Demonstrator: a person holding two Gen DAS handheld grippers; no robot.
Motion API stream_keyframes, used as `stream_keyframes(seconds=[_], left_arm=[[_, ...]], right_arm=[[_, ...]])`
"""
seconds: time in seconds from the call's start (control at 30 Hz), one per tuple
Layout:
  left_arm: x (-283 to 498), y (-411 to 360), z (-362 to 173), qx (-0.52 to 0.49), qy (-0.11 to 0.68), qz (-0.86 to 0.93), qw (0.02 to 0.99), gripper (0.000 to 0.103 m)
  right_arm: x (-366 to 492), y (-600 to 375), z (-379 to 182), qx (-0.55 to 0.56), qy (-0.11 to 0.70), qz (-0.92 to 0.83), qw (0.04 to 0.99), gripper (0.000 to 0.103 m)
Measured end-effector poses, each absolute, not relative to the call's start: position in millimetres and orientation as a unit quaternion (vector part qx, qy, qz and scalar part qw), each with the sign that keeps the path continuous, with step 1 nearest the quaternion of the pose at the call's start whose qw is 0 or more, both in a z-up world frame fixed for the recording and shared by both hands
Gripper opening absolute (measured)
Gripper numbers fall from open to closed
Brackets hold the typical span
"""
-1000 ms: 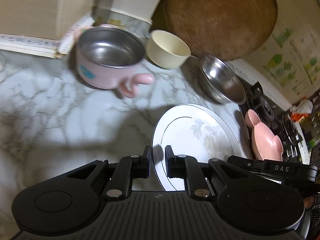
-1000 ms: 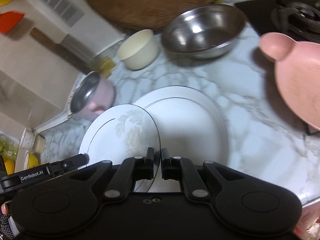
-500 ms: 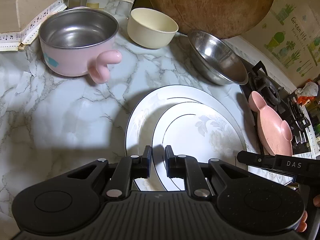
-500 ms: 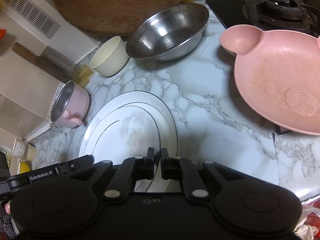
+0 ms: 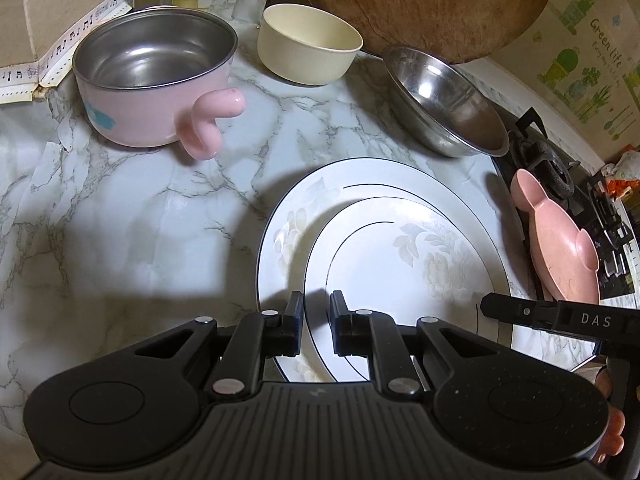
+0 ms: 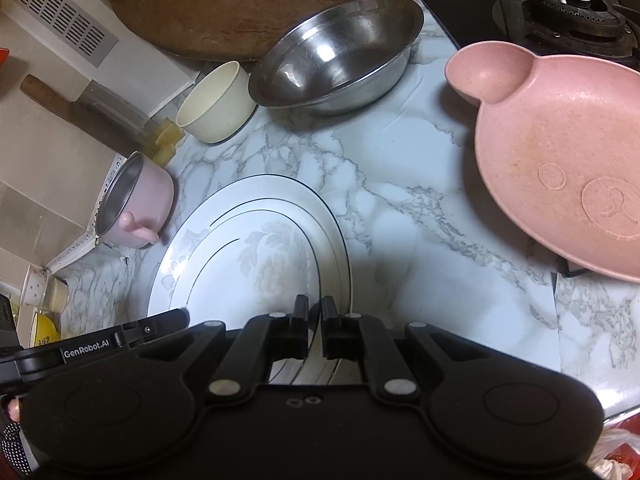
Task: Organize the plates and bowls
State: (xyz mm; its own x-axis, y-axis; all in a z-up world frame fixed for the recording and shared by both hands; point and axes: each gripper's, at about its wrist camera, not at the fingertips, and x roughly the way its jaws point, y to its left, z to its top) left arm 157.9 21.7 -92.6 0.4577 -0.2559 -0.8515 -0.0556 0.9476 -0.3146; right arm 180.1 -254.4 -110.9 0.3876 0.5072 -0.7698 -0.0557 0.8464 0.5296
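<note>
Left tool (image 5: 316, 322) and right tool (image 6: 315, 326) angled downward, jaws nearly closed.

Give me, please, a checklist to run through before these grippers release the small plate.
1. Left gripper shut on the small plate rim: ok.
2. Right gripper shut on the same rim: ok.
3. Small plate lies within the large plate outline: ok.
4. Small plate seated flat on it: cannot tell.
5. Steel bowl and pink bear dish stand apart from the plates: ok.
</note>
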Motion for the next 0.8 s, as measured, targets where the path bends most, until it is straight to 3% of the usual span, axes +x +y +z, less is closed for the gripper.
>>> stream_keyframes(seconds=[0.8], left_arm=[[162, 27, -77, -0.099, 0.53, -0.079, 0.839, 0.013]], right_arm=[[188, -247, -112, 0.182, 0.53, 0.179, 0.809, 0.007]])
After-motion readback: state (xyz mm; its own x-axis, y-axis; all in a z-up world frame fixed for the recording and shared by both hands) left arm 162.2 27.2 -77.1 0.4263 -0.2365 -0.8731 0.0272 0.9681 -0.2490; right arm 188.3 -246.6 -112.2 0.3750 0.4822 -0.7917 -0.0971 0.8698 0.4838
